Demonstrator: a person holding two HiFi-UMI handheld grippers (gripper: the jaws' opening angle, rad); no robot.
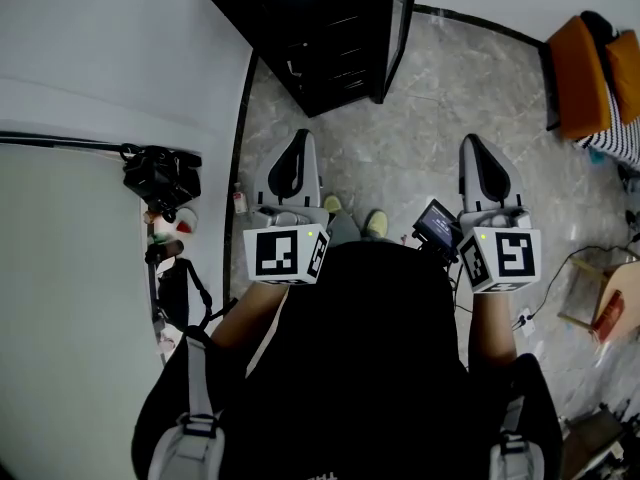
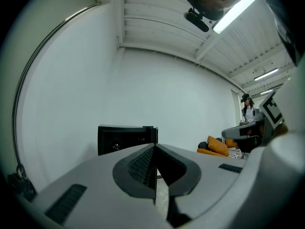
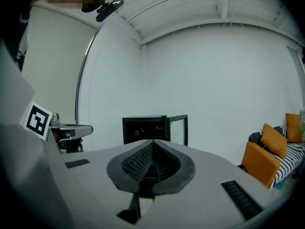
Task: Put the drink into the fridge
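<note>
Fridge (image 1: 320, 28) is seen at 12 o'clock, door open. Left gripper (image 1: 297, 143) and right gripper (image 1: 474, 148) are held about level, side by side; jaws of both pressed together, nothing pinched.

**A:** Is any lettering legible in the head view?

**B:** None. The left cube (image 1: 287, 253) and the right cube (image 1: 500, 258) each bear black-and-white square marker patterns, not words or digits.

**A:** And the fridge (image 1: 310, 28)?

**B:** No brand or label can be read on its black front. The small screen (image 1: 437, 223) is dark, and the label on the bottle (image 1: 238, 201) by the wall is too small to read.

**A:** The two gripper views?

**B:** No readable text there either.
</note>
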